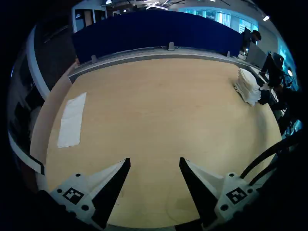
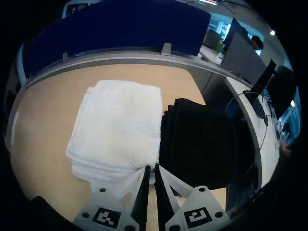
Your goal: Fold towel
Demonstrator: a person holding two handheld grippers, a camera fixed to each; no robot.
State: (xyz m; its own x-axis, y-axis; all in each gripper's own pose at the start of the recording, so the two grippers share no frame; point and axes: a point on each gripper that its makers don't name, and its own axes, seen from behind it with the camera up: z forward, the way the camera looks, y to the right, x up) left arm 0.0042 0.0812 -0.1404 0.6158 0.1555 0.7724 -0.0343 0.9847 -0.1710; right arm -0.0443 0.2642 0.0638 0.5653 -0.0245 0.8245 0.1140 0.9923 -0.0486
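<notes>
Two stacks of folded towels lie side by side on the wooden tabletop (image 2: 42, 127) in the right gripper view: a white towel stack (image 2: 119, 123) on the left and a black towel stack (image 2: 196, 142) on the right, their inner edges touching. The right tongs (image 2: 151, 166) sit at the near edge of both stacks, on the seam between them. The fingers are almost together, with only a thin slit between them. A fold of white cloth hangs against the left finger; whether any layer is pinched cannot be determined.

In the left gripper view, the left tongs (image 1: 154, 161) are spread wide above bare tabletop and hold nothing. A single folded white towel (image 1: 72, 120) lies flat near the left edge of the tabletop, well apart from the tongs. The white stack appears at the far right edge.

A blue partition (image 1: 154, 32) runs along the far side of the tabletop. A person (image 1: 252, 38) sits beyond its right end.
</notes>
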